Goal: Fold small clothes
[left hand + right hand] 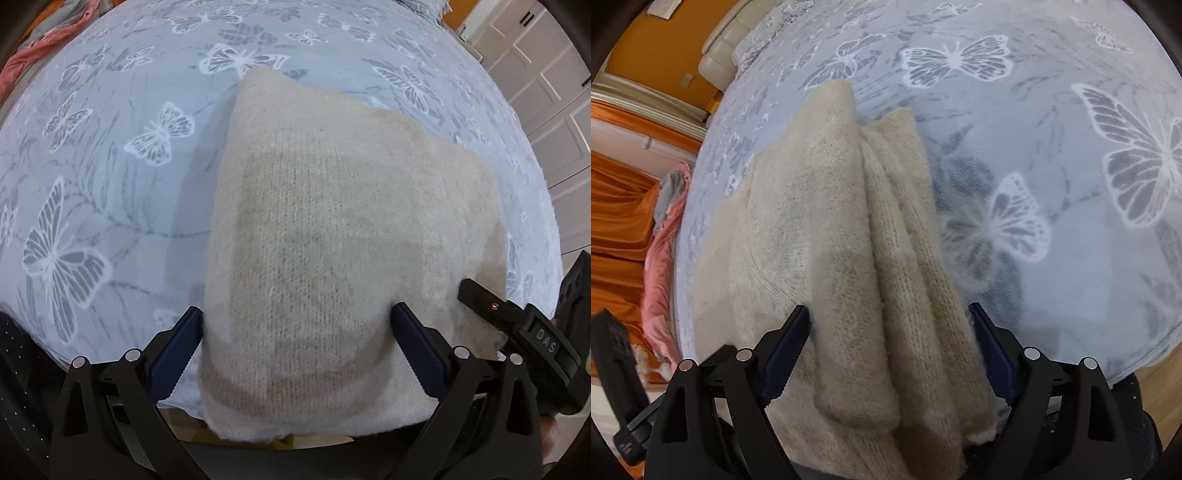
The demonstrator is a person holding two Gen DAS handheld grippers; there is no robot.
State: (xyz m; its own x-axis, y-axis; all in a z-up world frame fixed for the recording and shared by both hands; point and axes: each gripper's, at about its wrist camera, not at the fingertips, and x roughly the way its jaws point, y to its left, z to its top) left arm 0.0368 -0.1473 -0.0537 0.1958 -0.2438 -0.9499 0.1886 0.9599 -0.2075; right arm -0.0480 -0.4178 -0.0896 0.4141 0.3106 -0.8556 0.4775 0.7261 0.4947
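Here the cream knit sweater (332, 229) lies folded on the butterfly-print bedspread (110, 166), its near end at the bed's edge. The left gripper (295, 343) stands spread wide astride the near left corner, the pads not pressing the knit. The right gripper (890, 347) is likewise open, straddling the stacked fold layers (897, 240) on the bundle's right side. In both wrist views the sweater's long axis runs from six o'clock toward twelve, straight along the fingers. Both hands sit equally close; the next move likely depends on closing on that near edge. Pink clothes (661, 258) wait at nine o'clock.
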